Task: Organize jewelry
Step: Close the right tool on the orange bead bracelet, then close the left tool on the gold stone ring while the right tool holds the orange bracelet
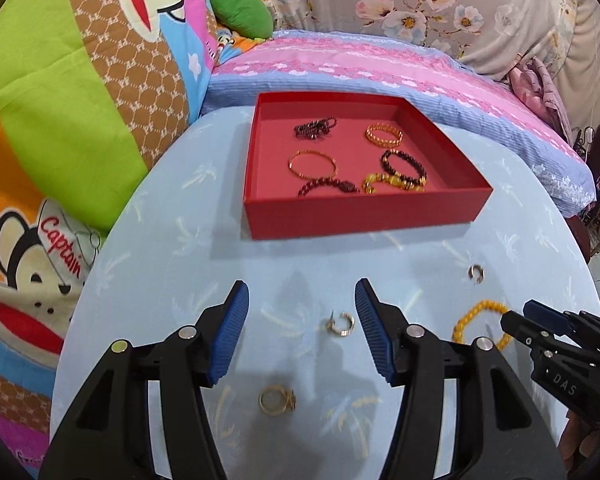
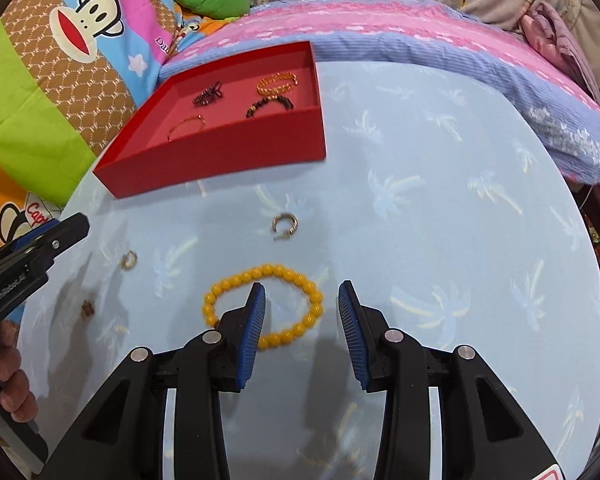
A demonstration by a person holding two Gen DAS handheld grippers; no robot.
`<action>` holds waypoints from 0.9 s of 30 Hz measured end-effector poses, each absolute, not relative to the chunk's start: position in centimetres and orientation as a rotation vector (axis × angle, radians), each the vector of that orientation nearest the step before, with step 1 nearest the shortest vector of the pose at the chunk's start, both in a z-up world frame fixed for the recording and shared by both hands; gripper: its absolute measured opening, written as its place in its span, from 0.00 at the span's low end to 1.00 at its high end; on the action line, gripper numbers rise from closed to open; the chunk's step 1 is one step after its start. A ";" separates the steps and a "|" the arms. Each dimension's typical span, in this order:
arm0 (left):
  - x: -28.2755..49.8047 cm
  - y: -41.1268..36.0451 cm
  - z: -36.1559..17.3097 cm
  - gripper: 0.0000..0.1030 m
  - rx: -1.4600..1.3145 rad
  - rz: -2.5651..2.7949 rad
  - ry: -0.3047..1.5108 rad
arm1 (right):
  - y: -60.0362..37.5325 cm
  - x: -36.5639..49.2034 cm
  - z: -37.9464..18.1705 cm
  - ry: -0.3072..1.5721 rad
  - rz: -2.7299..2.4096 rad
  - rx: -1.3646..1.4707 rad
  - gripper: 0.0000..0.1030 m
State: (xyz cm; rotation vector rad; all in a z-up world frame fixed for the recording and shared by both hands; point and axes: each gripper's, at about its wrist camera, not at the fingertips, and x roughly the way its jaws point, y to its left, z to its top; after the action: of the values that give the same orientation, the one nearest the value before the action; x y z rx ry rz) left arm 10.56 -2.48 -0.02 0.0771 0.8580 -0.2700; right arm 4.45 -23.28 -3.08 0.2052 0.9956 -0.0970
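Both tools gape empty: the right tool [image 2: 302, 300] straddles the yellow bead bracelet [image 2: 264, 306], needing descent and closure, while the left tool [image 1: 302, 300] nears a hoop earring [image 1: 340, 323].

One red box [image 1: 356, 216] holds six bracelets: three dark beaded, two gold, one gold-charmed. On the table [image 1: 160, 280] lie one yellow bead bracelet [image 2: 264, 306], two small hoop earrings [image 1: 341, 323] [image 1: 476, 273] and one gold ring [image 1: 277, 400]
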 end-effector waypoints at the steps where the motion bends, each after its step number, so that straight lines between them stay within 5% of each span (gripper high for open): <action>1: 10.3 -2.3 -0.2 0.51 0.076 -0.271 0.864 | -23.2 4.4 -3.2 0.997 -0.097 0.202 0.37; 12: 6.9 -0.5 -1.8 0.55 0.079 -0.283 0.893 | -22.3 5.4 -4.3 0.988 -0.099 0.150 0.34; 19: 5.8 1.1 -2.4 0.56 0.061 -0.268 0.915 | -21.3 5.2 -4.4 0.982 -0.094 0.091 0.10; 27: 5.6 1.9 -3.5 0.56 0.053 -0.255 0.945 | -21.2 4.2 -4.4 0.997 -0.078 0.113 0.07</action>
State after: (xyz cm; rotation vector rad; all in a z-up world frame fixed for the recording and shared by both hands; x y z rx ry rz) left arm 5.59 1.92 -3.53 0.0534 0.9448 -0.2549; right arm 4.15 -21.22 -4.38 0.1131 0.9971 -0.0776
